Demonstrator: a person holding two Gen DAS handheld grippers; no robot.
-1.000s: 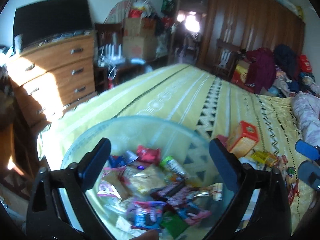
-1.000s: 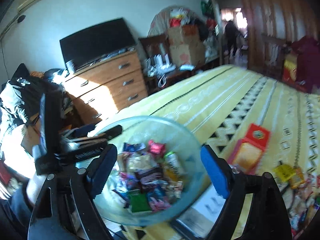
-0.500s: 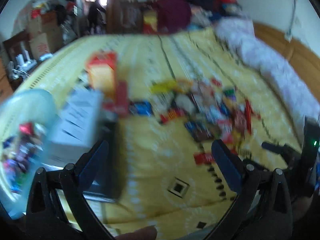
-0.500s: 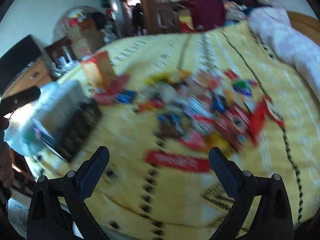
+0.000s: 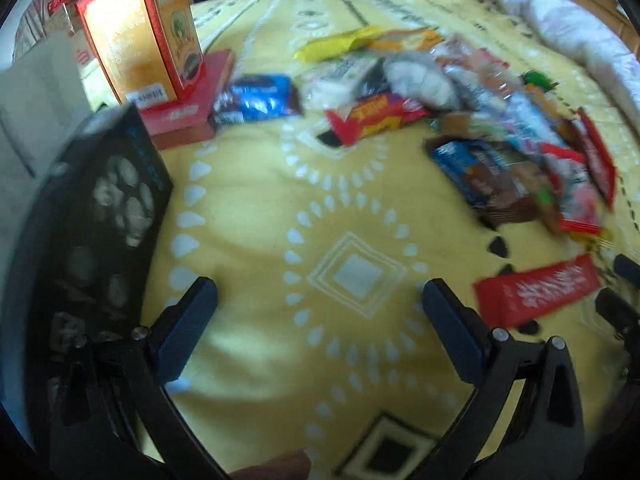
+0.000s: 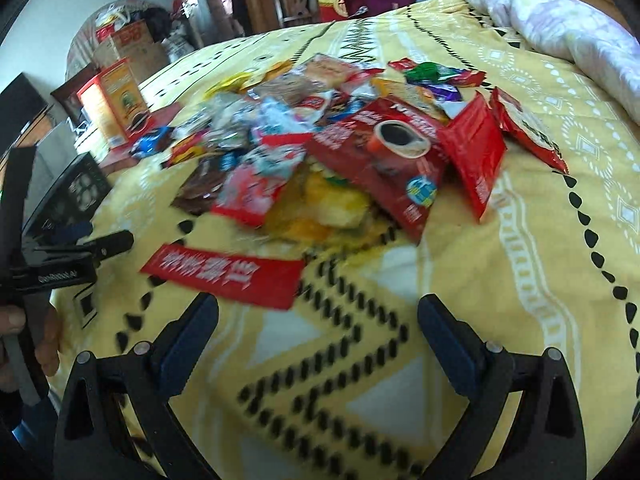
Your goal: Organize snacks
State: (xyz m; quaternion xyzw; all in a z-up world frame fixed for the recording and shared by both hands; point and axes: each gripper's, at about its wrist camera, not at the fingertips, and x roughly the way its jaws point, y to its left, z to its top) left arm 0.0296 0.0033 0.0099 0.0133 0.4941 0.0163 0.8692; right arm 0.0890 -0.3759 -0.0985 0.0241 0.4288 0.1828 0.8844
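Observation:
A heap of mixed snack packets [image 6: 328,136] lies on the yellow patterned bedspread [image 6: 520,280]; it also shows in the left wrist view [image 5: 480,112]. A flat red packet [image 6: 224,276] lies apart, nearest me, and shows in the left wrist view [image 5: 536,294] too. My left gripper [image 5: 320,312] is open and empty over bare bedspread, left of the red packet. My right gripper [image 6: 318,328] is open and empty, just short of the red packet. The left gripper also appears at the left edge of the right wrist view [image 6: 72,256].
An upright orange box [image 5: 140,36] stands on a flat red box [image 5: 192,112] at the far left. A black box [image 5: 100,232] lies at the bed's left edge. A rolled white-pink quilt [image 6: 560,28] lies at the far right. Wardrobe and clutter stand beyond the bed.
Both grippers have swung away from the glass bowl of snacks and moved down close to the bedspread. The snack heap and red packet now fill the views. Both stay open.

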